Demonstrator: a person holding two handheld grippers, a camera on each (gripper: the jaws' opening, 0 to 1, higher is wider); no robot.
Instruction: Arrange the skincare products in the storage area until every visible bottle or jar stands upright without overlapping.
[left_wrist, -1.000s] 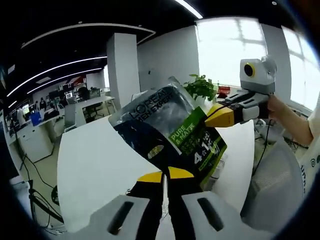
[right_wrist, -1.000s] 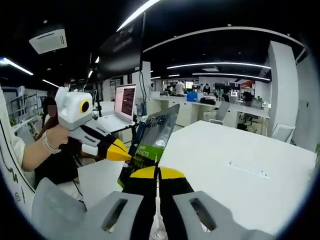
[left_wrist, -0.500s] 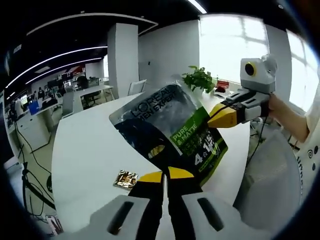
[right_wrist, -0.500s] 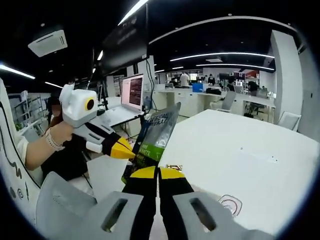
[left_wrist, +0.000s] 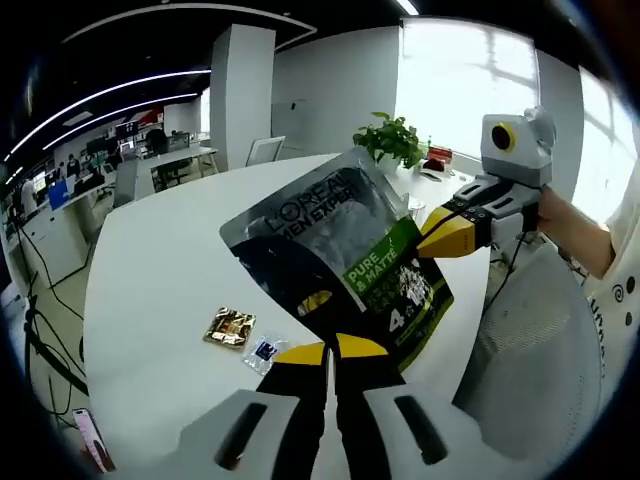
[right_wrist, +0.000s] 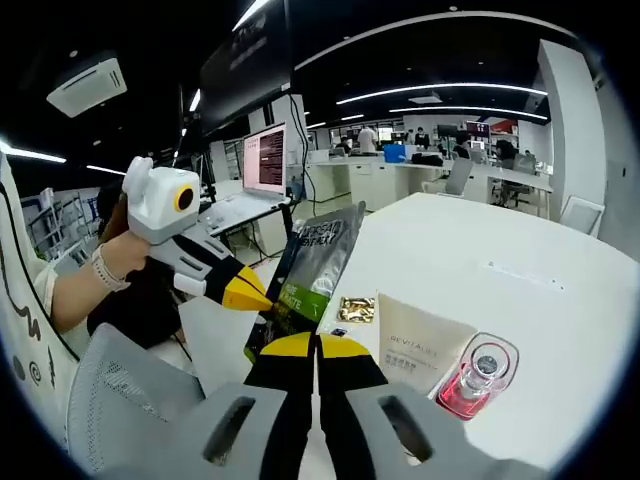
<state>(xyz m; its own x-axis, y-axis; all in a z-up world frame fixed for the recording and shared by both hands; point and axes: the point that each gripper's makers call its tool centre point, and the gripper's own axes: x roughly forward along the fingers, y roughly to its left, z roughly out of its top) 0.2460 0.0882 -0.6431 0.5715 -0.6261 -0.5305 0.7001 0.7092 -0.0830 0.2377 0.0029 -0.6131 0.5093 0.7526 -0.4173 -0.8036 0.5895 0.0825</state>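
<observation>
Above the white bench (left_wrist: 150, 290), both claws, left (left_wrist: 327, 349) and right (right_wrist: 316, 343), are closed on one dark sachet (left_wrist: 340, 260); opposing pulls could tear it or drop it onto the pink bottle (right_wrist: 478, 378).

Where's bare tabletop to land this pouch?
Bare white table lies beyond the gold sachet and the Revitalift card. It is crowded near the jaws: sachet, card and pink bottle cluster beside the pouch.
</observation>
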